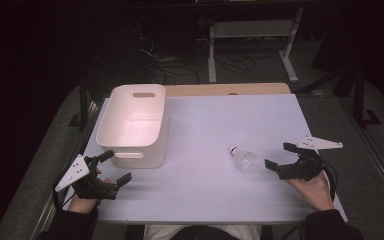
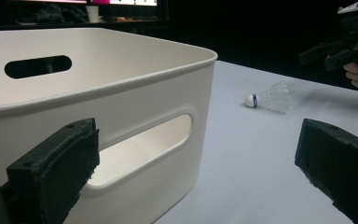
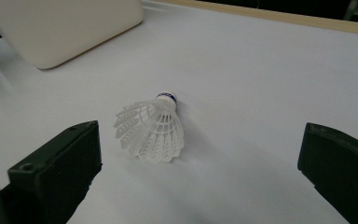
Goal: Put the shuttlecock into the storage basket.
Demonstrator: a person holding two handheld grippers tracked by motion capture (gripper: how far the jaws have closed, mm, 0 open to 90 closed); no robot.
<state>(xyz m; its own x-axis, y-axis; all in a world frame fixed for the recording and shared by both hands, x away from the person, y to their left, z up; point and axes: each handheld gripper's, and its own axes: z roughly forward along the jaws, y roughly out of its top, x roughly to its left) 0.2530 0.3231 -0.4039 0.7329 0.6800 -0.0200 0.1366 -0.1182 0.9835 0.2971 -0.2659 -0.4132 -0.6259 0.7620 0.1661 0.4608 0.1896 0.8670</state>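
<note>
Lying on its side on the table (image 1: 205,130) at about 4 o'clock from the bin (image 1: 135,122), the shuttlecock (image 3: 154,128) looks featherlight with a crushable skirt, best pinched at the cork, while right gripper (image 1: 282,160) and left gripper (image 1: 114,167) both gape empty.

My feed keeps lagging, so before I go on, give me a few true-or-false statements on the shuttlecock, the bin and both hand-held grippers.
1. The white plastic shuttlecock lies on its side on the table. True.
2. The shuttlecock is inside the white rectangular plastic bin. False: it lies on the white table top, right of the bin.
3. The right hand-held gripper is shut on the shuttlecock. False: its jaws stand open, short of it.
4. The left hand-held gripper is open beside the bin. True.
</note>
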